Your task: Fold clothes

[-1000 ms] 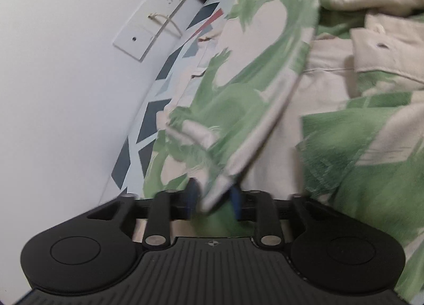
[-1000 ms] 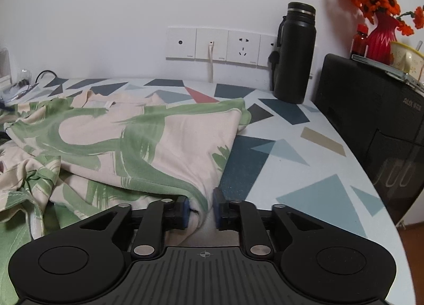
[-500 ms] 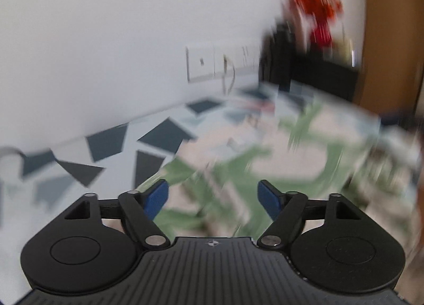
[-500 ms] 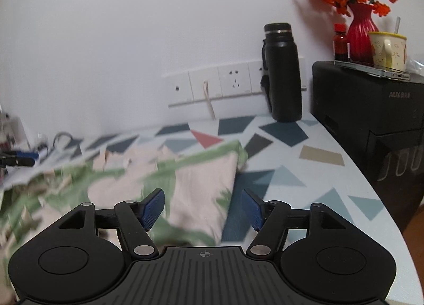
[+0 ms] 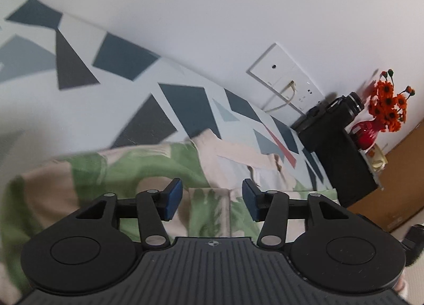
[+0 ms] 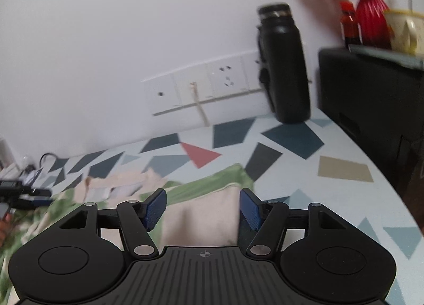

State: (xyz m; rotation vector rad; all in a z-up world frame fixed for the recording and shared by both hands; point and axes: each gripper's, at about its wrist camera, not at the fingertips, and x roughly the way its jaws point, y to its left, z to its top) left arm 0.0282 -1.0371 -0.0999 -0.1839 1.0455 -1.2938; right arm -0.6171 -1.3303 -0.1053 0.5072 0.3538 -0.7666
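L gripper [image 5: 212, 199]: jaws spread wide, nothing between the blue pads [image 5: 173, 199]. Shirt [image 5: 119, 172] (green/beige print) lies flat on the table [image 5: 132, 109] right under and ahead of the tool, collar end just beyond the fingertips. View is rolled and a bit blurred. Past the shirt, up-right of the tool: wall sockets [image 5: 286, 79] w/ a cable plugged in, black bottle [image 5: 331, 114], red vase w/ orange flowers [image 5: 371, 130] on a black box [image 5: 344, 167].

R gripper [image 6: 202, 209]: jaws also spread, not pinching anything. Folded shirt edge [image 6: 201, 199] sits under and ahead of the gap between the pads, green border running away to the front, beige side down the middle. Rest of shirt spreads off to the tool's left. Table bare to the tool's right. Straight ahead on the wall: sockets [image 6: 201, 90]; bottle [image 6: 283, 66] ahead-right standing on the table by the wall; black box [image 6: 371, 98] far right w/ vase [image 6: 368, 16] and a mug [image 6: 405, 29] on top, blurred. Far left edge: dark device [image 6: 16, 193], prob. the other tool, can't tell for sure.
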